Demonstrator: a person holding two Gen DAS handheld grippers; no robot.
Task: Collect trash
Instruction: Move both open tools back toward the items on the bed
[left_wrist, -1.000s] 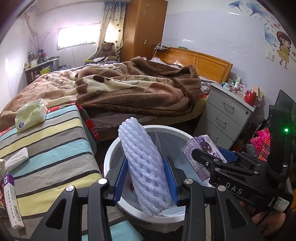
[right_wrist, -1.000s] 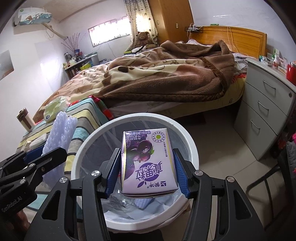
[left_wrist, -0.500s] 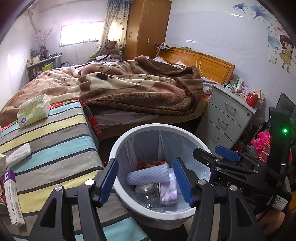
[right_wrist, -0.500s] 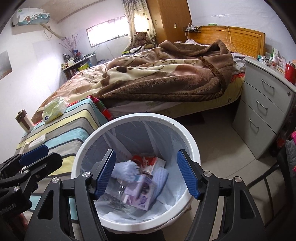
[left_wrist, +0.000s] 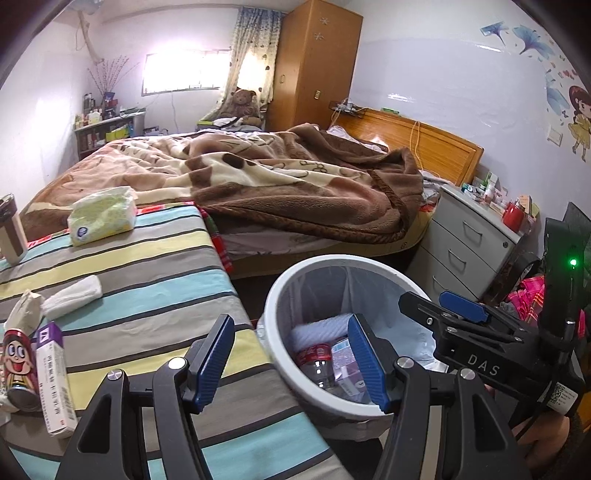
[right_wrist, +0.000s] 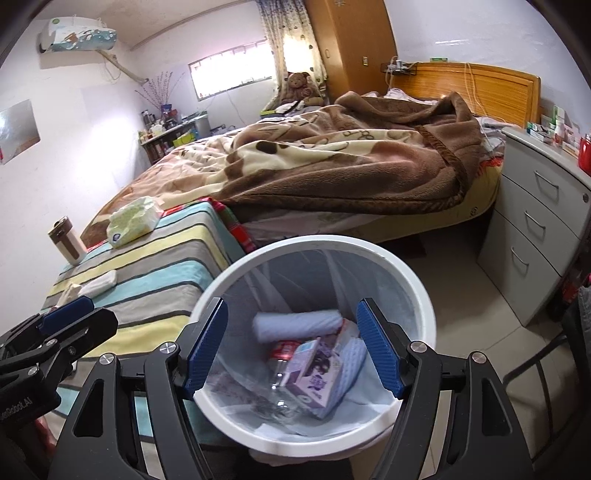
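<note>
Both tongs empty—left tongs (left_wrist: 291, 363) open, right tongs (right_wrist: 293, 349) opening over bin (right_wrist: 424, 295); next purple box (left_wrist: 55, 376) looks light, stiff—grip across narrow sides.

A rumpled brown blanket (left_wrist: 303, 184) covers the bed (right_wrist: 476, 199), whose wooden headboard (left_wrist: 424, 144) stands against the wall. A teddy bear (left_wrist: 242, 103) sits by the curtain (left_wrist: 255, 55), next to a tall wooden wardrobe (left_wrist: 314, 62). A grey chest of drawers (right_wrist: 532, 236) stands just beside the bed, with a red jar (left_wrist: 513, 216) on top. An air conditioner (right_wrist: 75, 33) hangs high on the wall.
</note>
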